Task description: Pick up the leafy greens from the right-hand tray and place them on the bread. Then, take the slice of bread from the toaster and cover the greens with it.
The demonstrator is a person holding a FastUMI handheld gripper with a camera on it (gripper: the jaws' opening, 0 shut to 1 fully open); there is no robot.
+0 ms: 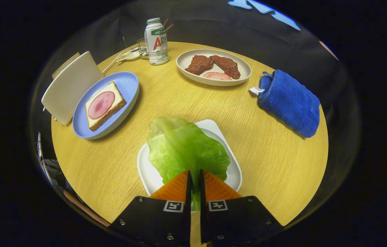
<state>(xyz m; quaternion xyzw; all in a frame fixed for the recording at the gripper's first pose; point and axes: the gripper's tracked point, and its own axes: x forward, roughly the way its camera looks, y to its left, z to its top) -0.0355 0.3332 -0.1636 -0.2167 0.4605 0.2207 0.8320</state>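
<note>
The bottle (156, 41), at about eleven o'clock beyond the fingers, wears a printed label, perhaps a brand, not clearly legible. The gripper (195, 173), pinching the leafy greens (183, 147), carries two square black-and-white code markers (173, 206).

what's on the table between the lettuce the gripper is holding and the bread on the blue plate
Nothing: the gripper view shows bare table between the lettuce, pinched in the gripper, and the bread.

Pale green crinkled lettuce leaf (183, 147) glows over a white square tray (232, 164), orange ribbed fingers (176, 187) against it. Yellow wood-grain round table (179, 99) beneath. Pink ham on cream, brown-crusted bread slice (104, 105), light blue oval plate (130, 85); deep blue fluffy cloth (291, 103) beyond.
</note>
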